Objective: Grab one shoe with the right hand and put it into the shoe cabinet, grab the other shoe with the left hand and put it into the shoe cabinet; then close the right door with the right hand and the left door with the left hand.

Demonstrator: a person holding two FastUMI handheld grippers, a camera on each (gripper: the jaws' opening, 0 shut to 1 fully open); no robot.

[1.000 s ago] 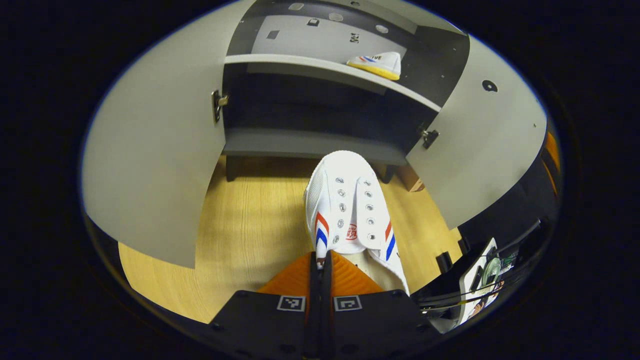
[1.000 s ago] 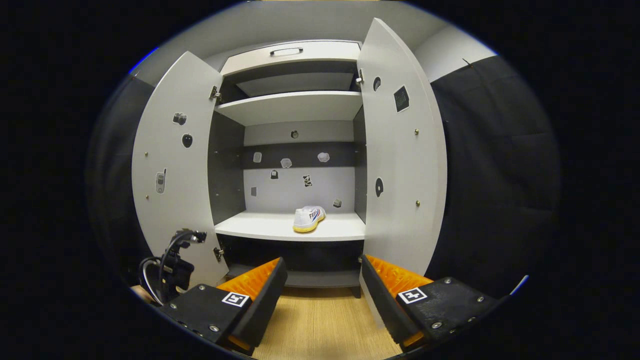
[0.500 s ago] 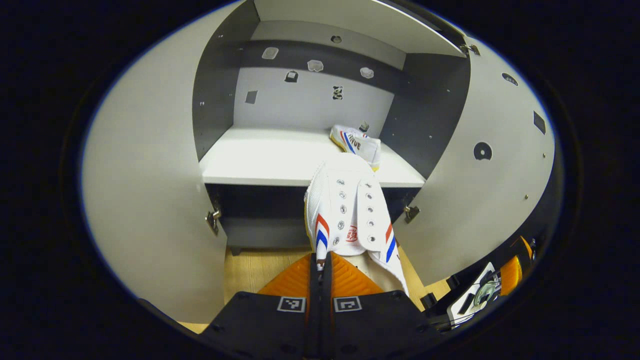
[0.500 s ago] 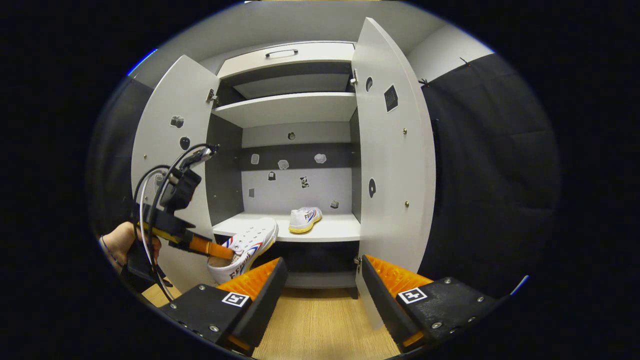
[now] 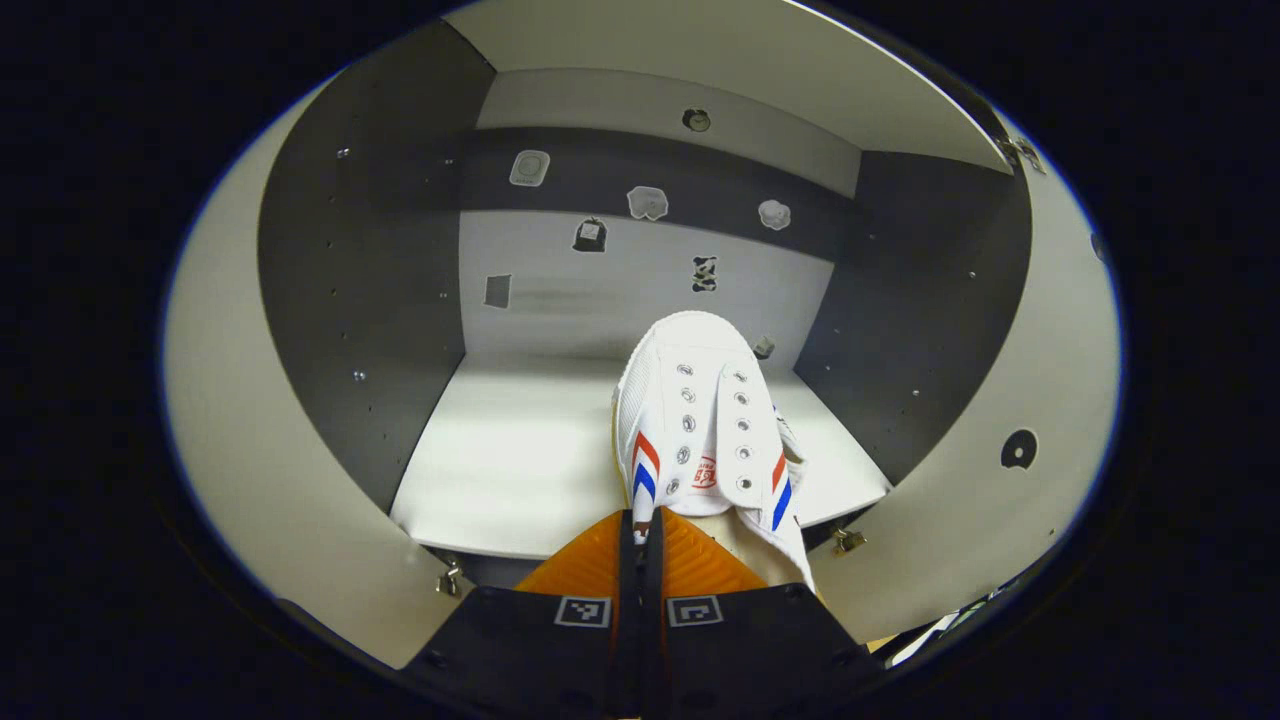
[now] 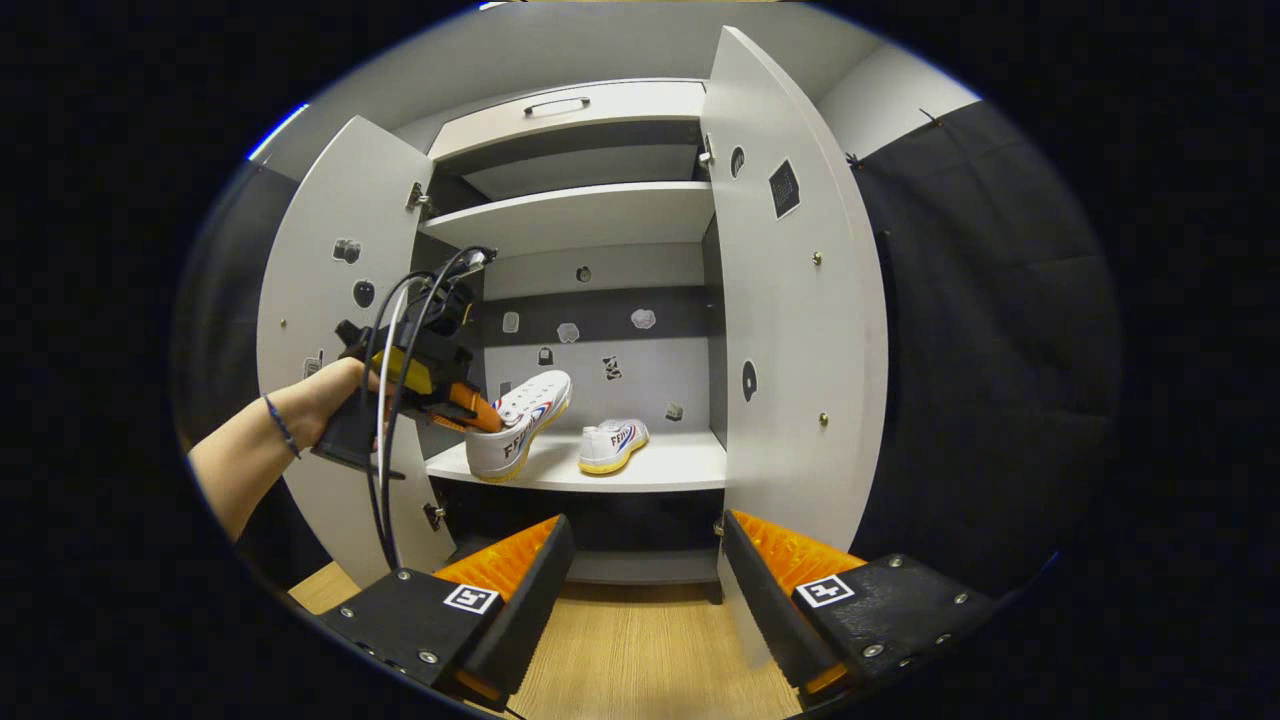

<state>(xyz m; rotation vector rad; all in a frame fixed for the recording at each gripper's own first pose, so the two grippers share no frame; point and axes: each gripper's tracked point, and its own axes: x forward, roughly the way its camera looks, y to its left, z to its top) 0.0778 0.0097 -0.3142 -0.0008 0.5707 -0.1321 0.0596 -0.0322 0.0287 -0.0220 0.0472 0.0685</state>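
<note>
A pale grey shoe cabinet [image 6: 590, 215] stands on a wood-grain floor [image 6: 640, 650] with both doors swung wide: the left door [image 6: 335, 330] and the right door [image 6: 795, 320], and small stickers dot its back panel [image 5: 620, 270]. In the right gripper view the left tongs [image 6: 470, 410], held by a hand [image 6: 325, 395] reaching in from the left, are clamped on the heel end of a white sneaker [image 6: 520, 430], toe raised and pointing into the cabinet, its sole at the front-left edge of the middle shelf [image 6: 680, 465]; whether it touches the shelf is unclear. The left gripper view shows the same held sneaker [image 5: 705, 430] from behind, above the shelf. A second white sneaker [image 6: 612, 445] rests on the shelf just to its right. The right tongs [image 6: 640, 560] hang spread apart and empty, low in front of the cabinet
</note>
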